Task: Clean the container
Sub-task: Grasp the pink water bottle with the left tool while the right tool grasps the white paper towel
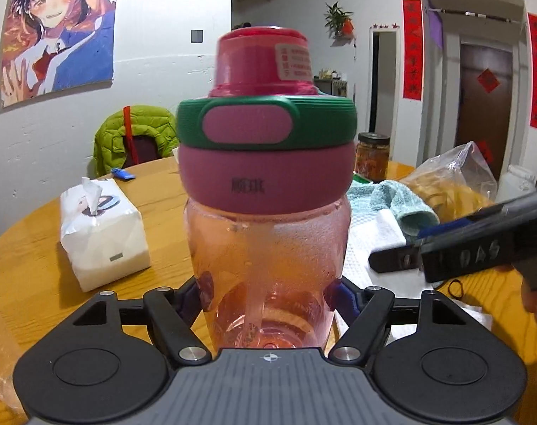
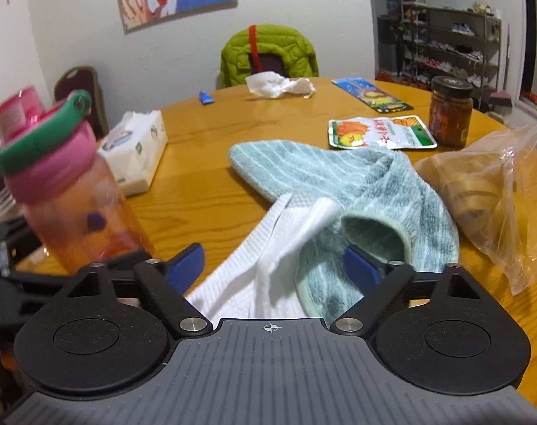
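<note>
A clear pink water bottle with a pink and green lid fills the left wrist view, upright, and my left gripper is shut on its lower body. The same bottle leans at the left of the right wrist view. My right gripper is open just above a white cloth and a teal towel lying on the wooden table; nothing is pinched between its blue pads. That right gripper also shows at the right of the left wrist view.
A tissue pack lies left of the bottle. A jar of red sauce, a snack packet, a clear plastic bag and a crumpled tissue sit on the table. A chair with a green jacket stands behind.
</note>
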A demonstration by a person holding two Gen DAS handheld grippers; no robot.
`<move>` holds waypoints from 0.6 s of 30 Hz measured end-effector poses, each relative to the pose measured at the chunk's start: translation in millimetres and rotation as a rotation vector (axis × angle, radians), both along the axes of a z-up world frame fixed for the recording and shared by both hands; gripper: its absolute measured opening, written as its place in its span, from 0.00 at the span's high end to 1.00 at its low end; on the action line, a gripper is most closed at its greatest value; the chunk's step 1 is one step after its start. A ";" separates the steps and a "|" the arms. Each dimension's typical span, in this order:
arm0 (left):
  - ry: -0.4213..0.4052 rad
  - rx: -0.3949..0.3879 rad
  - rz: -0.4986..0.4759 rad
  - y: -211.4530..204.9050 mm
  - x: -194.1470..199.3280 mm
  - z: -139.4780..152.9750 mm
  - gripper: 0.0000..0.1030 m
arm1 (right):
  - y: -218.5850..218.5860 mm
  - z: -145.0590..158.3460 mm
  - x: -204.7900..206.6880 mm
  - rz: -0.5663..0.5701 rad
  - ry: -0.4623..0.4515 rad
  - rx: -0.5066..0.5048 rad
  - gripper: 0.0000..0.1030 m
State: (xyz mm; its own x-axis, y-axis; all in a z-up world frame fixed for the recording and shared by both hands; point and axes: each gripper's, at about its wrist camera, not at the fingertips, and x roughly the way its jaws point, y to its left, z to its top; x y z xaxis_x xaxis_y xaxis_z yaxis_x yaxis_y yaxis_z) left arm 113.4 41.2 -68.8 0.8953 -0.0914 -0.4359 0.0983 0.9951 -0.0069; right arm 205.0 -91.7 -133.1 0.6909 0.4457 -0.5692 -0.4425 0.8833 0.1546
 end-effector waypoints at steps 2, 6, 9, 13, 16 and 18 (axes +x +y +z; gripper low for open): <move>-0.010 -0.038 0.006 8.4 -2.5 1.3 0.12 | 6.5 -4.9 -3.1 0.030 -0.008 -0.043 0.29; -0.057 -0.058 -0.006 10.7 -1.5 2.7 0.09 | 20.4 -12.5 -8.7 0.065 -0.044 -0.116 0.28; -0.053 -0.047 -0.027 2.9 9.2 3.0 0.12 | 24.6 -15.4 -9.9 0.071 -0.053 -0.128 0.28; -0.096 -0.002 0.012 -5.3 10.5 8.5 0.30 | 30.2 -19.3 -11.6 0.079 -0.065 -0.144 0.34; -0.105 -0.049 0.009 4.2 6.8 9.2 0.30 | 34.4 -22.3 -12.8 0.085 -0.074 -0.157 0.59; -0.105 -0.079 0.001 10.2 4.4 8.5 0.30 | 37.2 -24.2 -13.6 0.089 -0.080 -0.165 0.85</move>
State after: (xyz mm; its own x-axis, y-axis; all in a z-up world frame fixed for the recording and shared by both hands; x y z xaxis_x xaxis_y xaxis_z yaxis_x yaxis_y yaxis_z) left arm 117.8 51.5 -60.3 0.9359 -0.1211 -0.3308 0.1020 0.9920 -0.0748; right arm 191.5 -54.5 -157.3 0.6987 0.4124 -0.5846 -0.5253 0.8505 -0.0278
